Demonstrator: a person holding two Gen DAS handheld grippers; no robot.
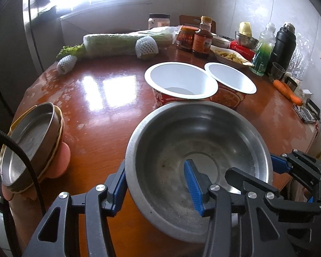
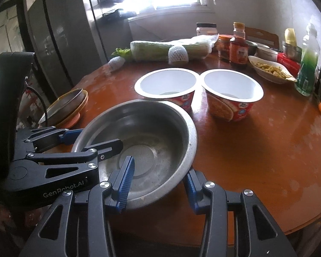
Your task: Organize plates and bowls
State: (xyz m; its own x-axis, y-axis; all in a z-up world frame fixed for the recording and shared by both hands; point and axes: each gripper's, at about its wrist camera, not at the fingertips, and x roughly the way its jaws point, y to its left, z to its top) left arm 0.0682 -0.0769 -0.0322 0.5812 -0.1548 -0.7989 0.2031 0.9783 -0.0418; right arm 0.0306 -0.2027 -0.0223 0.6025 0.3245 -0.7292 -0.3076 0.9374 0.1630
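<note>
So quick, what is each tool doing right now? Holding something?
Left tool: shut on the near rim of the metal bowl.
Right tool: shut on the same bowl's rim, beside the left one.

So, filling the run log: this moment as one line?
left gripper shut on steel bowl rim | right gripper same | paper cups behind

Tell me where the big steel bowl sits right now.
The steel bowl sits at the table's near edge, just in front of the two noodle cups, with both hand-held grippers clamped on its rim.
</note>
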